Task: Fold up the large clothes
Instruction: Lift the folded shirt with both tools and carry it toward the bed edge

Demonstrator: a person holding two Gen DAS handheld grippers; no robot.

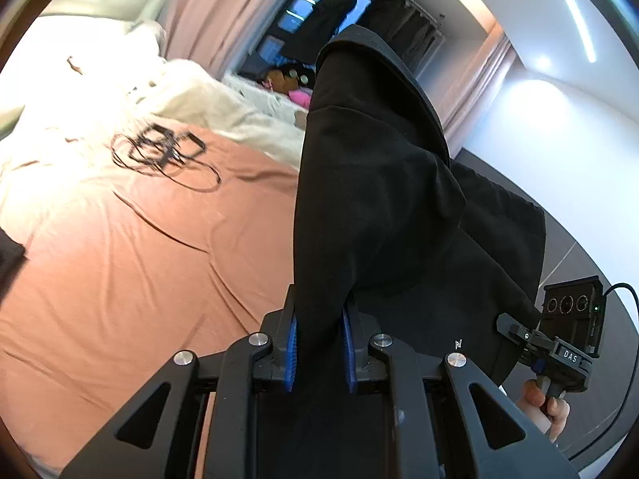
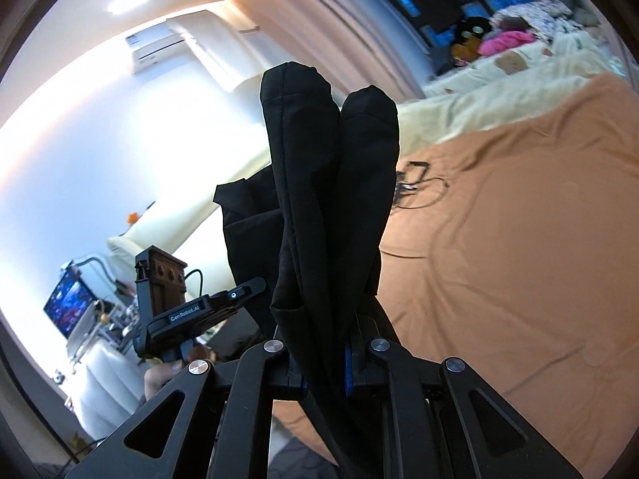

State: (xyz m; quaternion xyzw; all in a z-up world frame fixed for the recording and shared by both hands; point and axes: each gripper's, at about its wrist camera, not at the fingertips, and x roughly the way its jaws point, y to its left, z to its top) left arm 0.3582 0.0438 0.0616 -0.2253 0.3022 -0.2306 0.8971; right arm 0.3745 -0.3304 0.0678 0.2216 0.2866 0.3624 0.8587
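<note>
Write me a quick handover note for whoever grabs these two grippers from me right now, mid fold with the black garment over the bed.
Left gripper: shut on the black garment, fabric pinched between the blue pads.
Right gripper: shut on the same garment, bunched folds standing up above the jaws.
Garment: held up in the air beside the bed with the orange sheet, not resting on it.
Also on the sheet: a tangle of black cables; keep the garment off them.
Done: garment picked up by both grippers.
Left: lay it flat on the sheet and make the folds; none are visible yet.
</note>
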